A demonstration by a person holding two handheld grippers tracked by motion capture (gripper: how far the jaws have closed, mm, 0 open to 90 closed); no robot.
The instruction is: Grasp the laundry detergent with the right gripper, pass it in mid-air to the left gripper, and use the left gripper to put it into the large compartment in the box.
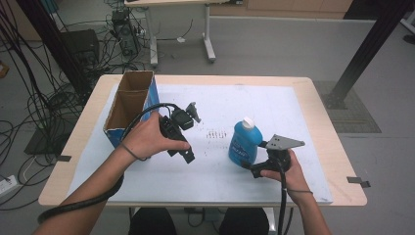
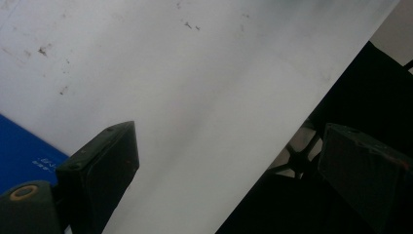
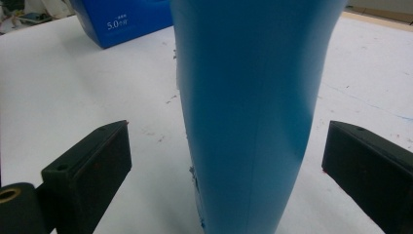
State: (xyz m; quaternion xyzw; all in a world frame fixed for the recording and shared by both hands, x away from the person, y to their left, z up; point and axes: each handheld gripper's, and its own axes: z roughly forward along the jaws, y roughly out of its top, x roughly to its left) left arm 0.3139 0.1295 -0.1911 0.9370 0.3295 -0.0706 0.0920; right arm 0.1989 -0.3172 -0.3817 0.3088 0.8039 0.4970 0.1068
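We see the blue plastic bottle with a white cap [image 1: 245,142] standing upright on the white sheet [image 1: 235,103] that covers the wooden bench [image 1: 323,132], somewhat toward the near edge and right of the middle; the right claw [image 1: 254,164] sits low at the bottle's near side, held by the right hand [image 1: 284,171], with its grey three-cornered plate [image 1: 284,143] on top and its cable running off the near edge. In the right gripper view the bottle's blue body [image 3: 248,112] rises between the two black jaws; both jaws stand apart from its sides with white sheet showing in the gaps, so this claw is released and spread around the bottle without touching it.

The left claw [image 1: 188,134] is held by the left hand [image 1: 149,137] above the sheet, toward the left of the bench, just beside the open cardboard box with blue outer sides [image 1: 129,105] that stands near the left edge; the two are close, though we cannot tell whether they touch. In the left gripper view its jaws are spread wide with nothing between them, only white sheet [image 2: 195,97] beneath and a blue side of the box [image 2: 24,151] at the lower left; this claw too is released. Bottle and box stand well apart.
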